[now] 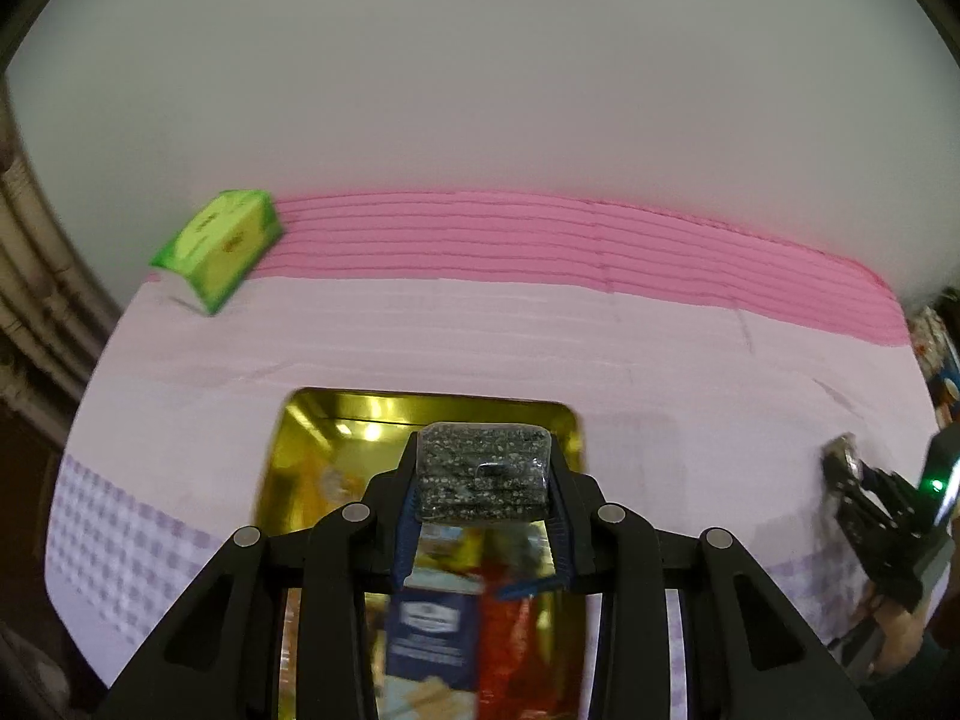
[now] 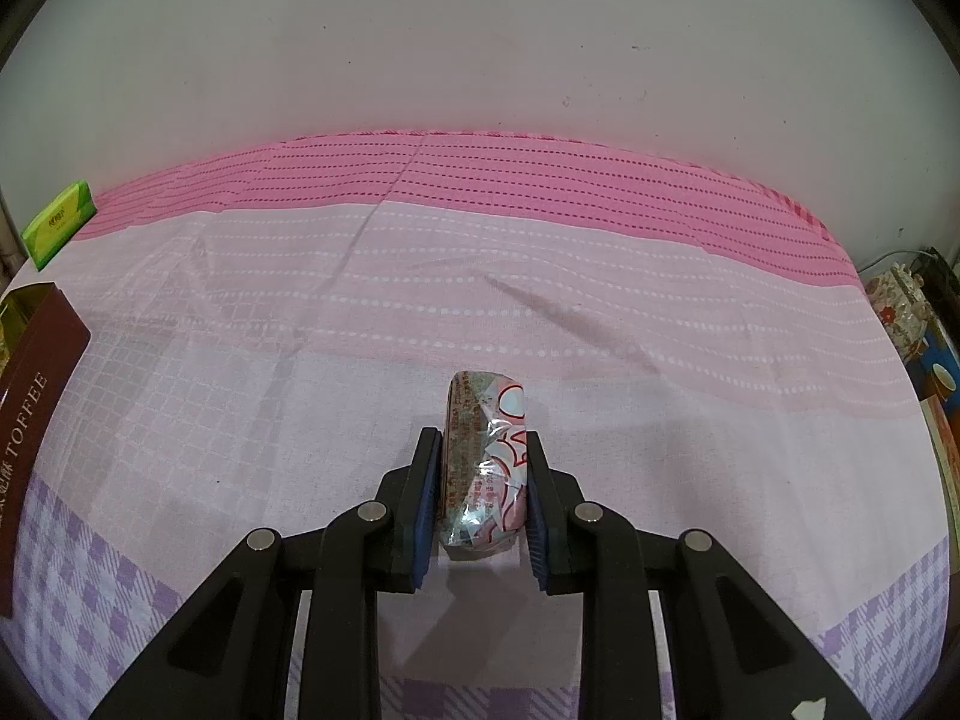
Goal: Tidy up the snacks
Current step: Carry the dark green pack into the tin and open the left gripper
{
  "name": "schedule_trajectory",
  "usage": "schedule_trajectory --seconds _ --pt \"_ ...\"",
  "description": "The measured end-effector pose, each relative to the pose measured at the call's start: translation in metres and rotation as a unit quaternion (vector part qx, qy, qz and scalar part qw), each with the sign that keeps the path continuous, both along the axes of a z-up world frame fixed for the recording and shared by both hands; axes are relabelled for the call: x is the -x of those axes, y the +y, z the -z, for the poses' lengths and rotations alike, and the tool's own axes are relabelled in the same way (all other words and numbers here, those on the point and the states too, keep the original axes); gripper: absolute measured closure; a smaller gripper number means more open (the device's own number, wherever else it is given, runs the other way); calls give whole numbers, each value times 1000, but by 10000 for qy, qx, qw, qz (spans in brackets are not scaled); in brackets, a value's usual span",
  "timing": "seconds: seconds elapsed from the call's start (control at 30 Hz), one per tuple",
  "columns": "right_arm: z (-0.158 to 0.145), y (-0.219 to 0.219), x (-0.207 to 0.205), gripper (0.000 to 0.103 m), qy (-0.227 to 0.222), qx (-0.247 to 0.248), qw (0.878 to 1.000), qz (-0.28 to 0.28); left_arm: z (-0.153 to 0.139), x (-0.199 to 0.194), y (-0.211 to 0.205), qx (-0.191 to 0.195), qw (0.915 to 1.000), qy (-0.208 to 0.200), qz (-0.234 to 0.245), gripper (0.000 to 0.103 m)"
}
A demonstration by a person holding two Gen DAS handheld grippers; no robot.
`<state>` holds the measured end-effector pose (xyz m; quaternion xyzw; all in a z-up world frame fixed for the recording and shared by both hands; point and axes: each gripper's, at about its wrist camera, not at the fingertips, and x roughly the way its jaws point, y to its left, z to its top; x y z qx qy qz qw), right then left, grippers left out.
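My left gripper [image 1: 483,480] is shut on a dark speckled snack bar in clear wrap [image 1: 483,471], held above an open gold tin [image 1: 300,450]. Several snack packets lie inside the tin, among them a blue one [image 1: 429,636] and a red one [image 1: 510,642]. My right gripper [image 2: 480,474] is shut on a small pink-and-white wrapped snack [image 2: 485,462] that rests on the pink tablecloth [image 2: 660,324]. In the left wrist view the right gripper [image 1: 840,468] shows at the far right with that snack between its fingers.
A green tissue pack [image 1: 219,246] lies at the table's back left, also seen as the green pack [image 2: 57,225]. The tin's dark red "TOFFEE" lid [image 2: 36,414] lies at the left. A white wall [image 2: 480,48] backs the table. Clutter [image 2: 912,324] sits past the right edge.
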<state>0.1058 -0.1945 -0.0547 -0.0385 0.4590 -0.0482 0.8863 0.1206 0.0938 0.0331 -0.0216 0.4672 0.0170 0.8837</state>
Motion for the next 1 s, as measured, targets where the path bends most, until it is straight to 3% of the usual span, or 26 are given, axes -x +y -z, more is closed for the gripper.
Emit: schedule_trajectory --seconds 0.3,0.63,1.0 --pt "0 0 0 79 2 0 10000 1 11 -8 28 -70 9993 189 -310 67" --pt "0 0 0 79 4 -6 10000 -1 40 -11 30 -112 9980 536 -315 67" --pt "0 0 0 78 3 -2 10000 0 54 -13 29 -329 9969 630 -336 67"
